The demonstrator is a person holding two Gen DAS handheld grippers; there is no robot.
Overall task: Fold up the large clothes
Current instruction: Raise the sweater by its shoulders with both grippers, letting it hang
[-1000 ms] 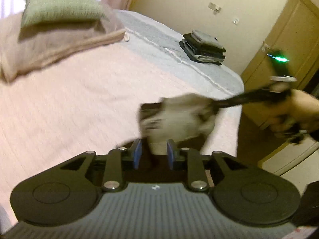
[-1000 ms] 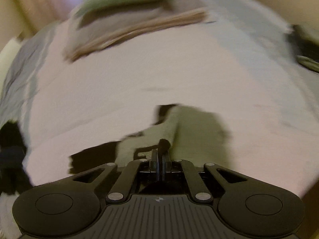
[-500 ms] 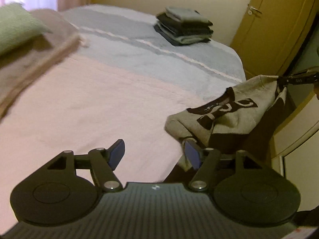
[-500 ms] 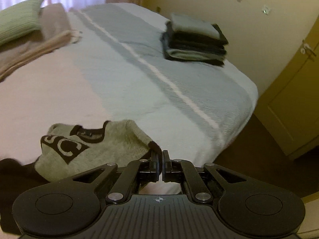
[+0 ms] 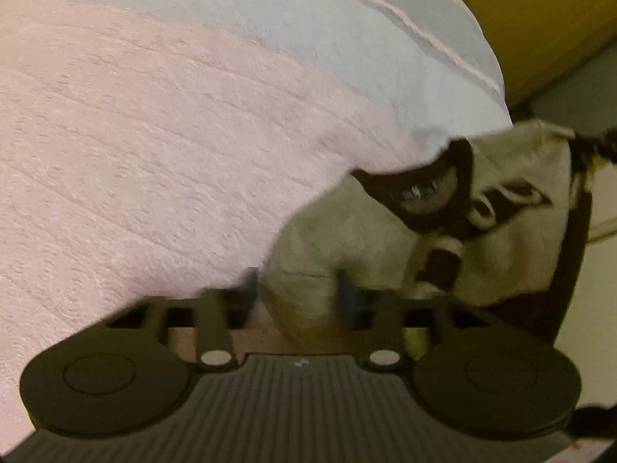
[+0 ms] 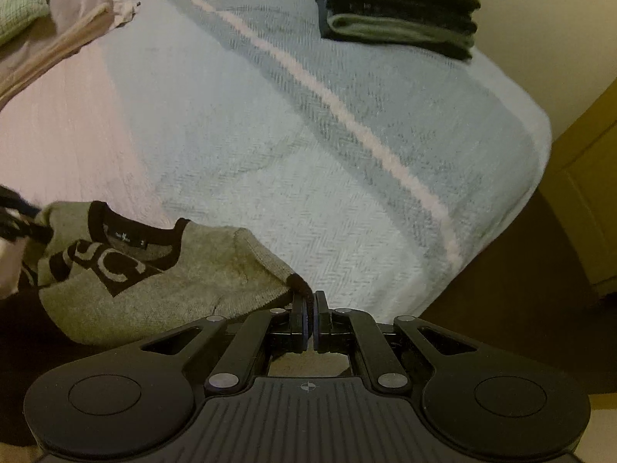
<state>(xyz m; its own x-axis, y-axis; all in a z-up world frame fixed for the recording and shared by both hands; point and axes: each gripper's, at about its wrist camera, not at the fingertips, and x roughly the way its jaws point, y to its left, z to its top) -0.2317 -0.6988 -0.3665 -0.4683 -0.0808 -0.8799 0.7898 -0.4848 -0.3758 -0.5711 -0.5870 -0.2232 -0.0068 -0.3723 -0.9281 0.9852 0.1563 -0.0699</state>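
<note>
One grey sweater (image 6: 127,289) with black collar and lettering, hanging at the near edge of the bed (image 6: 347,146), stretched between both tongs. Right tongs (image 6: 311,305): pinched together on the sweater's black-tipped corner. Left tongs (image 5: 299,289): blurred, fingers apart with a sweater fold between them; grip cannot be told. One stack of folded clothes (image 6: 401,15) at the bed's far corner.

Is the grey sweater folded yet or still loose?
Still loose. The sweater hangs bunched off the bed edge, pinched by the right gripper; cloth sits between the left gripper's fingers.
</note>
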